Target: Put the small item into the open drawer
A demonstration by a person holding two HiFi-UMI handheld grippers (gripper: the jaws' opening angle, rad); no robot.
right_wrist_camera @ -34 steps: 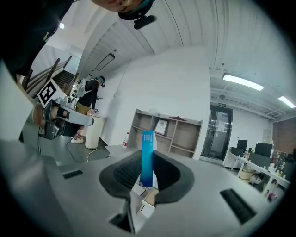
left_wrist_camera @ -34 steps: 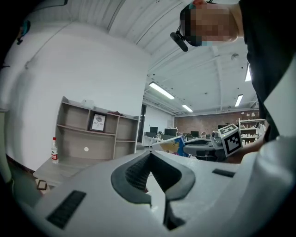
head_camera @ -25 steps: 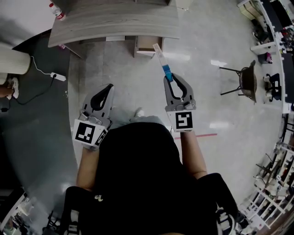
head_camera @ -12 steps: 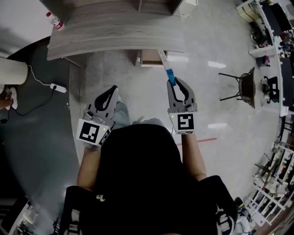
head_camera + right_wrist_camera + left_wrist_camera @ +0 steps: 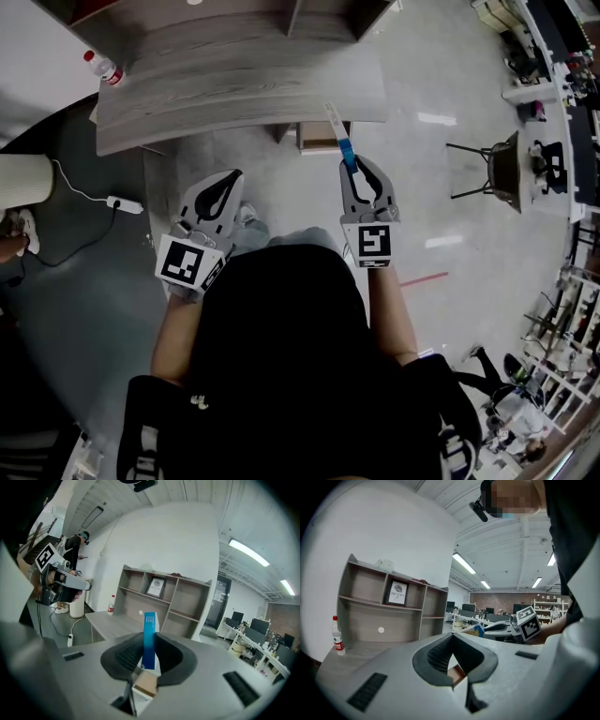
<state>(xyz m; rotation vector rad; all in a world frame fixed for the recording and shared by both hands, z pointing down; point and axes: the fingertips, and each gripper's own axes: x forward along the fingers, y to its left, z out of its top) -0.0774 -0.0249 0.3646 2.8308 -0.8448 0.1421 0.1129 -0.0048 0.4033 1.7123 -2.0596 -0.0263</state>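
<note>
Head view: the right gripper (image 5: 350, 167) is clamped on a slim blue-and-white box (image 5: 337, 131). Its long axis runs on from the jaws, the far end aimed at the open drawer (image 5: 314, 141) under the desk (image 5: 234, 84). We judge this the carry step, with the box not yet in.

Left gripper view: the left gripper (image 5: 452, 679) has its jaws together with nothing between them.

Right gripper view: the box stands on end between the pads, narrow blue edge toward us. Next move calls for reaching forward and lowering over the drawer before letting go.
</note>
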